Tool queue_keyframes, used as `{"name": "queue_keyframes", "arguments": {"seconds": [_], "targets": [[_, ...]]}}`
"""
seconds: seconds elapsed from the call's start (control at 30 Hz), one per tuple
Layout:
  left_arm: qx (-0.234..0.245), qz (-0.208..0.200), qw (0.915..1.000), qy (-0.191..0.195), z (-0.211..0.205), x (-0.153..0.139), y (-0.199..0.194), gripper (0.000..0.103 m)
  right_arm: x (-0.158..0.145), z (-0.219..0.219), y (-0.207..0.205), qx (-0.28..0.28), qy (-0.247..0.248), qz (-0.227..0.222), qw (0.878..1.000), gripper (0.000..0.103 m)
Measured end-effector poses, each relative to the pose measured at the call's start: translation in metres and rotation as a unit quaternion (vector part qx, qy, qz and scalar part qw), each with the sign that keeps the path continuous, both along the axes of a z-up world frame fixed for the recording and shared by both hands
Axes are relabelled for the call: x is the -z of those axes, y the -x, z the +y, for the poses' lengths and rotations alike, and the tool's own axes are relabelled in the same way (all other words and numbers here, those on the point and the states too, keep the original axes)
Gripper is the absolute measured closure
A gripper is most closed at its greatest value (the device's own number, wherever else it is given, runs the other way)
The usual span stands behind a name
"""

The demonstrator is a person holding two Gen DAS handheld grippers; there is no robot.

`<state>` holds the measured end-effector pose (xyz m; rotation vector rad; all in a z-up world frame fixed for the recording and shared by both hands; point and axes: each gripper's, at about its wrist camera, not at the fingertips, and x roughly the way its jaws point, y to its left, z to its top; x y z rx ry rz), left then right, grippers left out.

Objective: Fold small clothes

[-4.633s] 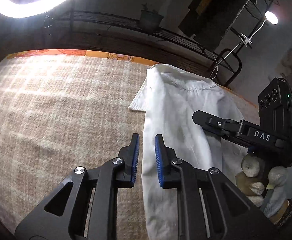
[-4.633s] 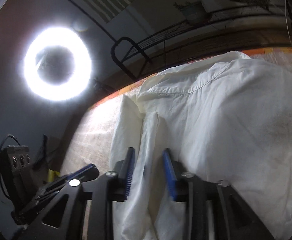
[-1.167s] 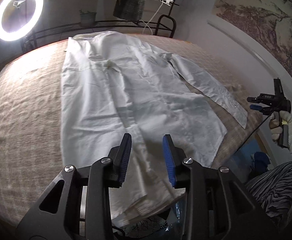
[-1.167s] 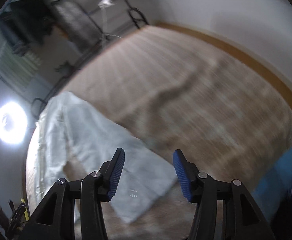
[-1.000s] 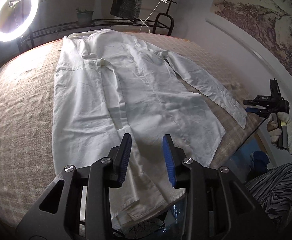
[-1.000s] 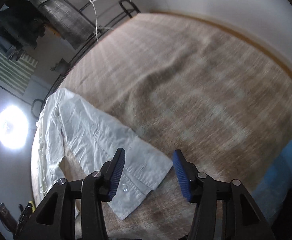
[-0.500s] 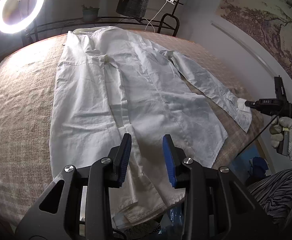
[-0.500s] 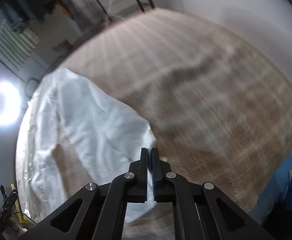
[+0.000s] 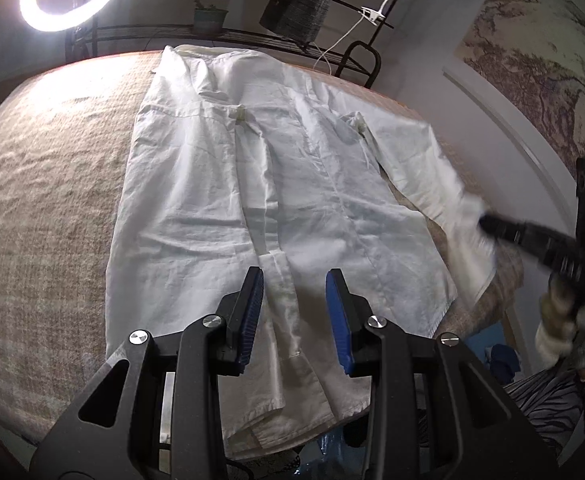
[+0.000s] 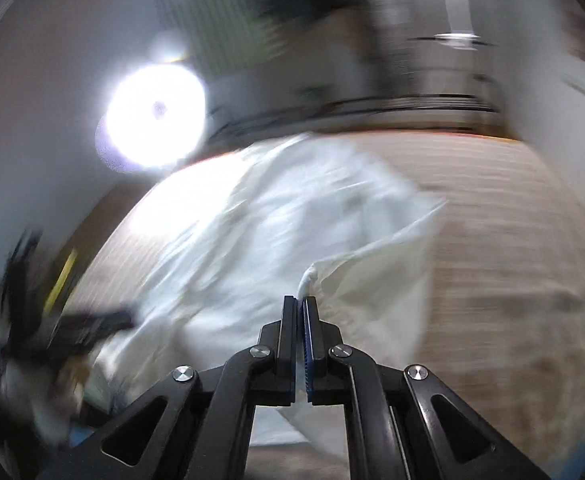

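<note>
Lifting sleeve (image 10: 372, 264), right hand-held gripper (image 10: 302, 304) newly clamped

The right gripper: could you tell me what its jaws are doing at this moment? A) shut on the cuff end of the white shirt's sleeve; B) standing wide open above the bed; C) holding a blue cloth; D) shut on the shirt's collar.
A: in the right wrist view the right gripper has its jaws pressed together on a pinch of the sleeve of the shirt, lifted off the bed.
</note>
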<state>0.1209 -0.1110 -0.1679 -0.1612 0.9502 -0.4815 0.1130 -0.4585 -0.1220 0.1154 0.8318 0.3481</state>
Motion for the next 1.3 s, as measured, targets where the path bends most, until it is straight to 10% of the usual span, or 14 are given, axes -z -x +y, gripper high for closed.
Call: {"name": "queue_keyframes", "arguments": {"seconds": [0.2, 0.4, 0.7, 0.8, 0.9, 0.97, 1.03, 1.3], "targets": [[-0.007, 0.026, 0.9986, 0.045, 0.003, 0.012, 0.000, 0.071, 0.032, 0.051, 0.002, -0.111, 0.055, 0.061, 0.990, 0.091], [0.025, 0.063, 0.9932, 0.095, -0.027, 0.028, 0.001, 0.062, 0.018, 0.007, -0.015, -0.079, -0.040, 0.074, 0.993, 0.071], [0.048, 0.074, 0.9950, 0.047, -0.077, 0.053, -0.008, 0.058, -0.006, -0.021, -0.108, 0.022, -0.055, 0.061, 0.996, 0.067], [0.048, 0.070, 0.9949, 0.053, -0.081, 0.057, -0.011, 0.062, -0.004, -0.020, -0.151, 0.041, -0.052, 0.075, 0.995, 0.067], [0.058, 0.077, 0.9938, 0.057, -0.085, 0.061, -0.015, 0.099, 0.008, -0.017, -0.193, 0.059, -0.055, 0.102, 0.992, 0.067], [0.059, 0.082, 0.9923, 0.072, -0.085, 0.064, -0.017, 0.102, 0.019, -0.011, -0.215, 0.073, -0.034, 0.125, 0.989, 0.073], [0.060, 0.086, 0.9906, 0.087, -0.084, 0.063, -0.016, 0.103, 0.032, -0.002, -0.233, 0.078, 0.002, 0.143, 0.987, 0.103], [0.074, 0.132, 0.9746, 0.165, -0.090, 0.063, -0.004, 0.103, 0.015, 0.052, -0.255, -0.006, 0.080, 0.097, 0.992, 0.103]]}}
